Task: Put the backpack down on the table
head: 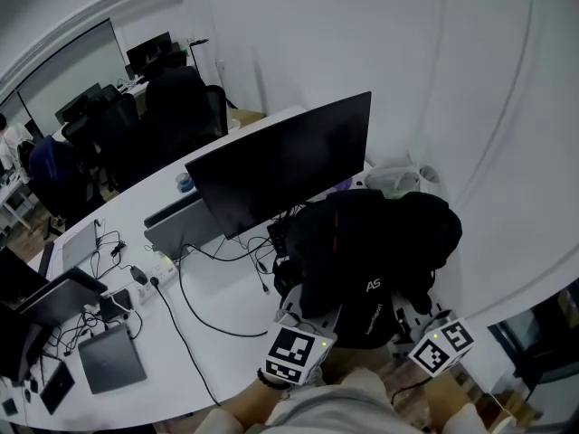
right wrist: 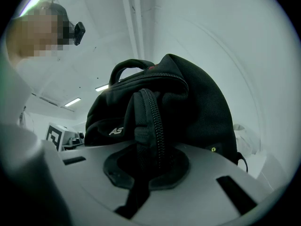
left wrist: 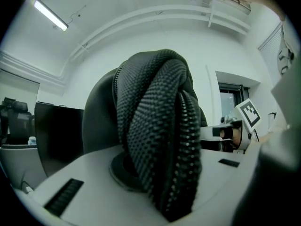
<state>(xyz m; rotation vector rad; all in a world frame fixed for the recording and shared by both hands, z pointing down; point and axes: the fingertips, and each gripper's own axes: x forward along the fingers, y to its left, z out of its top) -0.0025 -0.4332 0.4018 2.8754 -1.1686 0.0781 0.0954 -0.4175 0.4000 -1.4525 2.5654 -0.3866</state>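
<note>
While the backpack [head: 371, 251] is held by two small pinches: a slip at either one would probably tip it to that side. The thin zip edge on the right looks the weaker hold.
Monitor [head: 285, 161]: it stands just left of the backpack, so a swing to the left could knock the screen's right edge.
Cables [head: 194, 306]: they trail over the table [head: 226, 351] left of the backpack and near the monitor's foot. A loose strap could catch them, or the backpack could sit crooked if it lands on them.
White bag [head: 393, 181]: it lies just beyond the backpack on the far side, and a push that way could crush or shove it.
Near edge: the backpack is close to the table's near right edge, so if set down too near it may topple toward the person.
Left gripper [left wrist: 160, 182]: the jaws stand a little apart, clamped on a thick mesh fold with a zip running along it.
Right gripper [right wrist: 146, 173]: the jaws are almost together, pinching a thin fold with a zip.
Backpack's place: it is over the table's near right end, between the monitor and the wall. I cannot tell whether its bottom touches the top.
</note>
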